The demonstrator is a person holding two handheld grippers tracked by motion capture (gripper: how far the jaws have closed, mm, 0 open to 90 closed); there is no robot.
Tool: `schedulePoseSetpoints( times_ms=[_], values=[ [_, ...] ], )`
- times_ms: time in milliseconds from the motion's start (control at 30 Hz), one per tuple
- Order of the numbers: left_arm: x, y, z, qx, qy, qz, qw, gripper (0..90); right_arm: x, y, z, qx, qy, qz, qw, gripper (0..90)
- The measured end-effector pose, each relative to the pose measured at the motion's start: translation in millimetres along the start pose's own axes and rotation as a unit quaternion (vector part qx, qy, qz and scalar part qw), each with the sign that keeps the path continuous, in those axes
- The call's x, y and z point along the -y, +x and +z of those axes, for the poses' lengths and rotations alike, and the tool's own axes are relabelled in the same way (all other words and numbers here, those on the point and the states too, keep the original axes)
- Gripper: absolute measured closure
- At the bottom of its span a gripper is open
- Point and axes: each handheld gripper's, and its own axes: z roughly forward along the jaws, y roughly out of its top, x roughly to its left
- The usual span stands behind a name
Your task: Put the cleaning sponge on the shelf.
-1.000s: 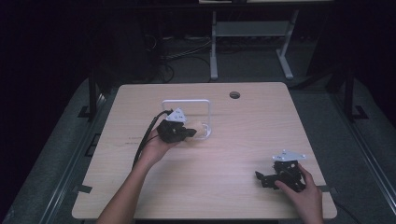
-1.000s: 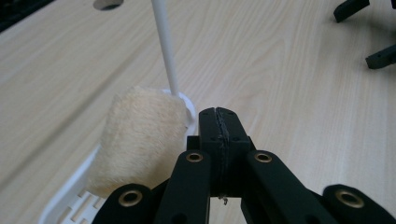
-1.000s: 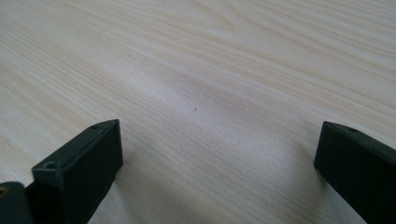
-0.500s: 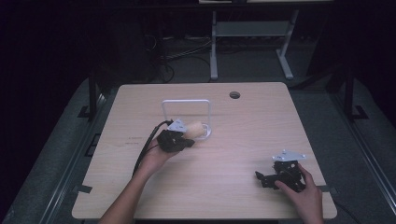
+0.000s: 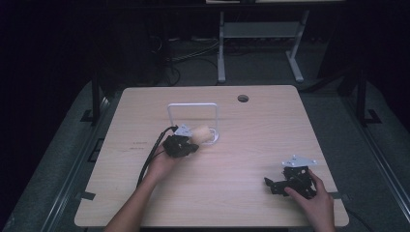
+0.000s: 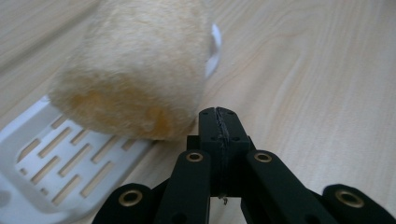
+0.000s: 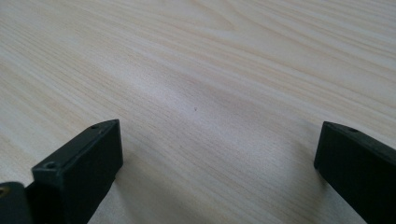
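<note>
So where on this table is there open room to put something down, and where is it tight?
Bare wood runs between the left tool and the right tool, and across the far right of the table beside the round hole. The near left corner is bare too. It is crowded at the white rack, where the fuzzy roll lies by the left tool.

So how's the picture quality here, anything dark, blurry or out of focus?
High view: the table is lit, while the floor and room around it sink into near black. Left gripper view: the fuzzy roll is soft and blurred close up, while the shut left gripper is sharper. Right gripper view: even light, wood grain clear.
</note>
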Motion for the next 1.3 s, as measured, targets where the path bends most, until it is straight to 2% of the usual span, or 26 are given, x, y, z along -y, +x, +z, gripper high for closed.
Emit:
schedulePoseSetpoints(
  times_ms=[300, 667, 1033, 1300],
  values=[
    [6.3, 12.3, -4.2, -0.017, -0.006, -0.021, 0.9996, 89.7, 0.0, 0.0, 0.0, 0.000, 0.000, 0.000, 1.0000, 0.9],
    [11.9, 22.8, -9.9, -0.036, -0.008, -0.034, 0.9987, 89.7, 0.0, 0.0, 0.0, 0.000, 0.000, 0.000, 1.0000, 0.9],
    [12.2, 20.9, -13.7, -0.037, -0.009, -0.034, 0.9987, 89.7, 0.0, 0.0, 0.0, 0.000, 0.000, 0.000, 1.0000, 0.9],
    [14.9, 17.2, -26.7, -0.037, -0.015, -0.043, 0.9983, 88.3, 0.0, 0.0, 0.0, 0.000, 0.000, 0.000, 1.0000, 0.9]
  ],
)
